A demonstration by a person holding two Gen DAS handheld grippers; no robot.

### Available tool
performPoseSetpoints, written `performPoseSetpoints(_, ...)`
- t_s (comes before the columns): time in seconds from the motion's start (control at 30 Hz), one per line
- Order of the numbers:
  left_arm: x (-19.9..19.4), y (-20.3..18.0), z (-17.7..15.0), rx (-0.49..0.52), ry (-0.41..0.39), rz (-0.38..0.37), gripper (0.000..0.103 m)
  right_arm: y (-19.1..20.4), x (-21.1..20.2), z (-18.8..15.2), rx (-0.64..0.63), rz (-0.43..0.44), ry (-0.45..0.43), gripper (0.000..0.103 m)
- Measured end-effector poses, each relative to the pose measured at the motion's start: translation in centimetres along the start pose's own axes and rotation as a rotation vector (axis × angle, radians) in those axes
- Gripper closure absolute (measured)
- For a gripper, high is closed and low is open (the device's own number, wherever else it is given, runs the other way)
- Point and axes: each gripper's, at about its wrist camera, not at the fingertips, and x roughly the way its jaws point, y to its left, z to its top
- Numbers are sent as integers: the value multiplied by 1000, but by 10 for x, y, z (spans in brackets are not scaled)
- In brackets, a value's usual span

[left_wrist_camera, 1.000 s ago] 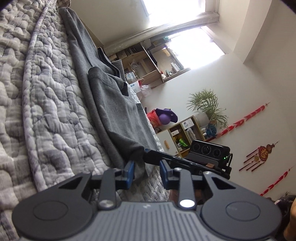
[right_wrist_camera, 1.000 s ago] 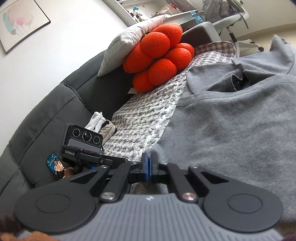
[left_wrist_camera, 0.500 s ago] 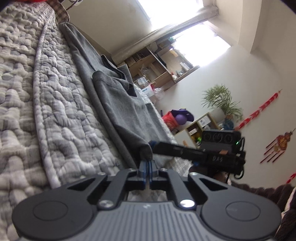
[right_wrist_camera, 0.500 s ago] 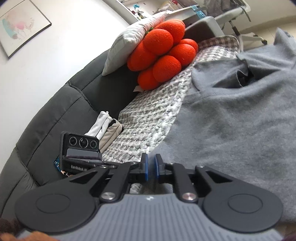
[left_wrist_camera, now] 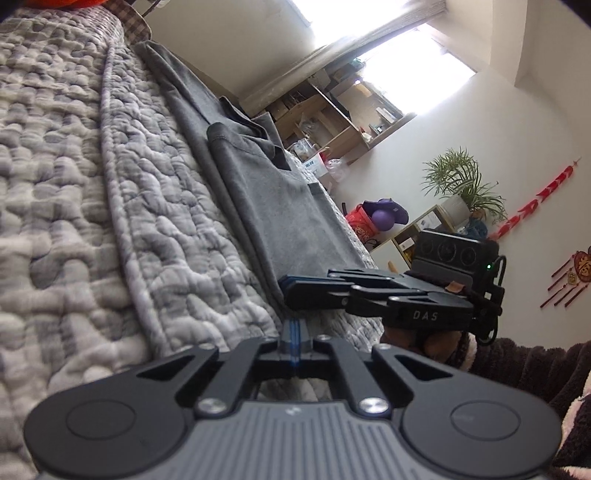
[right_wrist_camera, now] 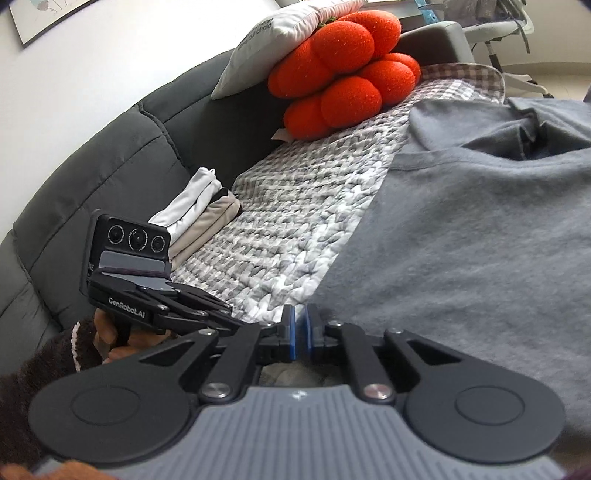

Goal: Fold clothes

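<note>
A grey shirt (left_wrist_camera: pixel 273 192) lies spread flat on a quilted grey-white blanket (left_wrist_camera: pixel 110 221) that covers a sofa seat. Its near corner comes down to both grippers. My left gripper (left_wrist_camera: pixel 294 328) is shut, pads pressed together at that corner of the hem. The right gripper (left_wrist_camera: pixel 291 291) crosses just above it from the right, partly hiding the corner. In the right wrist view the shirt (right_wrist_camera: pixel 480 240) fills the right half. My right gripper (right_wrist_camera: pixel 299 326) pinches its near edge with only a thin slit between the blue pads. The left gripper (right_wrist_camera: pixel 240 319) reaches in from the left, held by a hand.
A stack of folded clothes (right_wrist_camera: pixel 199 214) sits against the dark sofa back (right_wrist_camera: pixel 110 166). An orange ball cushion (right_wrist_camera: pixel 343 70) and a white pillow (right_wrist_camera: pixel 280 33) rest at the far end. Wooden shelves (left_wrist_camera: pixel 325 122) and a potted plant (left_wrist_camera: pixel 461 181) stand beyond the sofa.
My left gripper went from open to shut on the shirt's corner and drew in under the right gripper. The right pads parted slightly from fully pressed together.
</note>
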Motion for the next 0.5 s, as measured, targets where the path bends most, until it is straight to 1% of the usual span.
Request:
performPoseSetpoints(0.13, -10, -5, 3, -2, -26, 0, 103, 6, 0, -1, -12, 33, 23, 94)
performPoseSetpoints(0.17, -10, -8, 4, 1, -31, 8, 102, 9, -2, 1, -20, 46, 40, 96)
performPoseSetpoints(0.23, -7, -14, 8, 10, -42, 26, 102, 12, -13, 6, -37, 63, 28, 96)
performPoseSetpoints(0.27, -6, -17, 9, 15, -48, 35, 102, 9, -20, 8, -29, 55, 10, 96)
performPoseSetpoints(0.37, -2, -26, 14, 28, -64, 62, 101, -1, -41, 14, -3, 24, -41, 90)
performPoseSetpoints(0.5, 5, -39, 22, 48, -90, 92, 95, -15, -60, 15, 18, -43, -77, 89)
